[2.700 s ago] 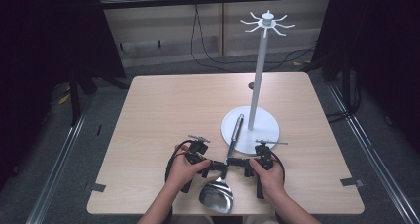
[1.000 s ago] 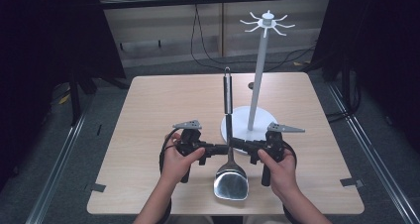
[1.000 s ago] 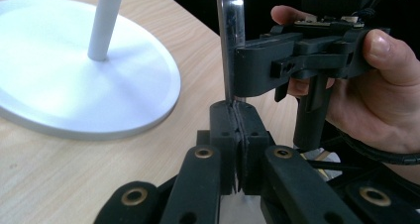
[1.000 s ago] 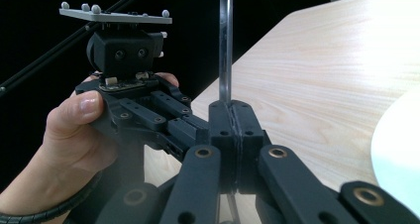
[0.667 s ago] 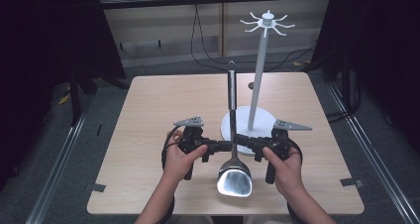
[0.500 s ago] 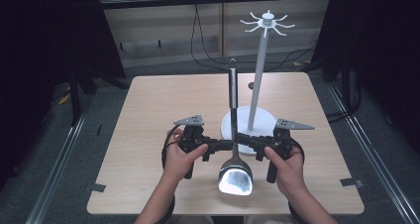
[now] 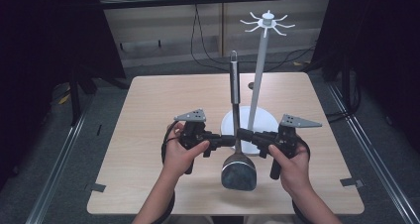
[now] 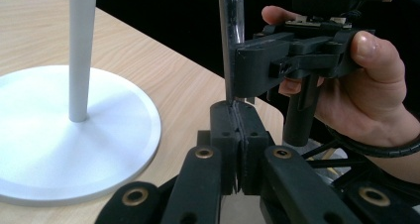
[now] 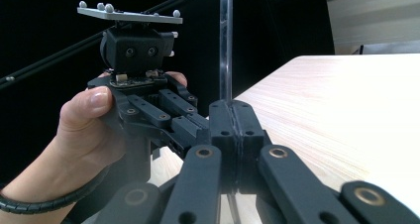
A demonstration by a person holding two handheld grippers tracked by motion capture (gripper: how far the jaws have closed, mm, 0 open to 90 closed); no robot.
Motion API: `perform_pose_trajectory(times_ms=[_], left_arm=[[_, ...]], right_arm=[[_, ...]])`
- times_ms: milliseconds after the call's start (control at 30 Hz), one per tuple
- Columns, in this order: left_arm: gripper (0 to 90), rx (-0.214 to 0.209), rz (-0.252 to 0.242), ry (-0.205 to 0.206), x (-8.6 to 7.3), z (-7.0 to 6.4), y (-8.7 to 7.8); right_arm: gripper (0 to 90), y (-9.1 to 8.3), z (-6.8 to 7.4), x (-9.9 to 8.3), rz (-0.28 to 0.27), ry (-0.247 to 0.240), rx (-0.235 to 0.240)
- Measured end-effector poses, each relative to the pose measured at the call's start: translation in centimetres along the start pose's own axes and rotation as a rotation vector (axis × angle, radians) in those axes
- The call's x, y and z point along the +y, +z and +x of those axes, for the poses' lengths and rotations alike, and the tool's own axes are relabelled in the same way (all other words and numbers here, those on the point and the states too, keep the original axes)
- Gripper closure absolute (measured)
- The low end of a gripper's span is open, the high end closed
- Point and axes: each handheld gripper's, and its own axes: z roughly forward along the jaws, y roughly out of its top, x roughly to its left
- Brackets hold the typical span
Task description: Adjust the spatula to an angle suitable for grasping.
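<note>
We hold the ladle (image 7: pixel 238 170) upright above the table's (image 7: pixel 148 115) near edge, handle up, bowl down; left gripper (image 7: pixel 232 140) and right gripper (image 7: pixel 241 135) both pinch its stem, near the white stand (image 7: pixel 257 85).

Steel ladle (image 7: pixel 236 135) upright, bowl down, above table.
</note>
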Motion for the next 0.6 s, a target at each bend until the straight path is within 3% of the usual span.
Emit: perform_pose_trajectory(times_ms=[600], left_arm=[[88.8, -0.013, -0.007, 0.072, 2.3, -1.5, 0.0]], right_arm=[[90.0, -1.4, 1.2, 1.8, -0.044, -0.061, 0.007]])
